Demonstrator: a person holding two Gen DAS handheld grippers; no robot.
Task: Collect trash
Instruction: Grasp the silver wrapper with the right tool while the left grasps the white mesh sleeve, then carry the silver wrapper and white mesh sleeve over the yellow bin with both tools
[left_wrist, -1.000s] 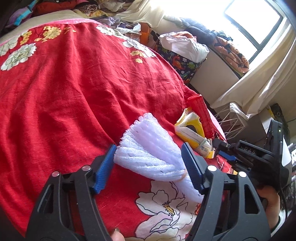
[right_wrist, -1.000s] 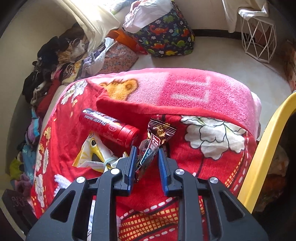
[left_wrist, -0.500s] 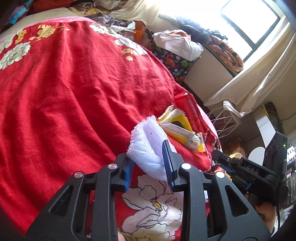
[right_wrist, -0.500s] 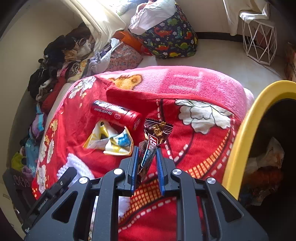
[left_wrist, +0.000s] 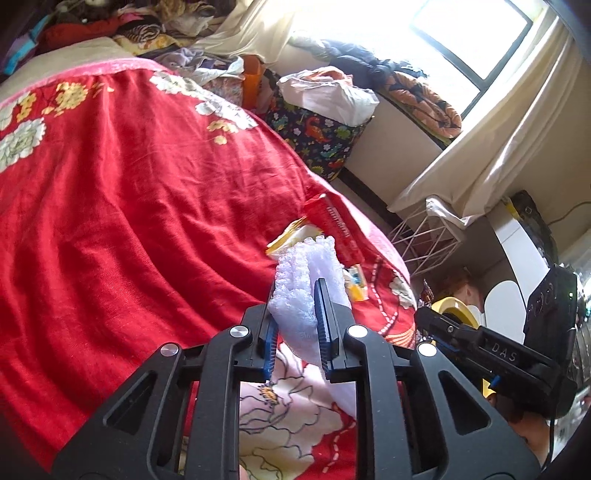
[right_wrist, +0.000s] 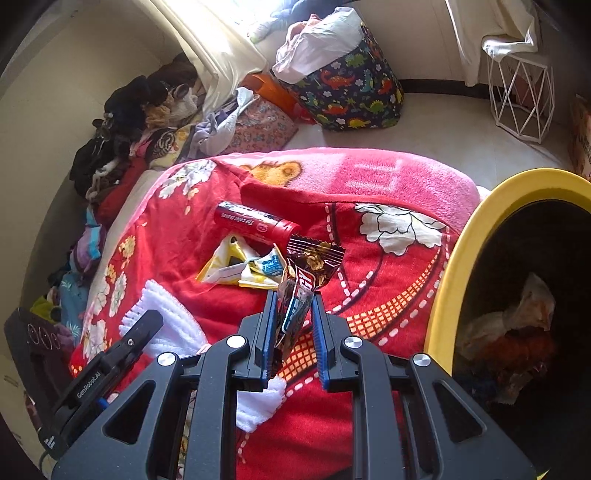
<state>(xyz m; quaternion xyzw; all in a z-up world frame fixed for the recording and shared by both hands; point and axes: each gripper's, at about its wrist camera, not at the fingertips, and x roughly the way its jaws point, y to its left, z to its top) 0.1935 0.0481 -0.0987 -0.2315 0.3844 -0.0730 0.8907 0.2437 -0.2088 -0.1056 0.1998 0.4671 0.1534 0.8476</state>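
Left gripper (left_wrist: 295, 325): I have it clenched on the white foam fruit net (left_wrist: 306, 288), pinched mid-body so the soft mesh bunches and can't slip.
Right gripper (right_wrist: 293, 328): clamped on the brown candy wrapper (right_wrist: 310, 269) by its tail, the printed end fanning above the tips; a thin film needs a narrow pinch.
Yellow bin (right_wrist: 465, 258): just right of my right gripper, rim beside the bed edge, some rubbish already inside; I judge both loads go there.
Yellow snack packet (right_wrist: 240, 267): lies crumpled on the red blanket (left_wrist: 129, 203), beyond the wrapper.
Red tube can (right_wrist: 255, 223): on its side, touching the packet's far edge, not yet collected.
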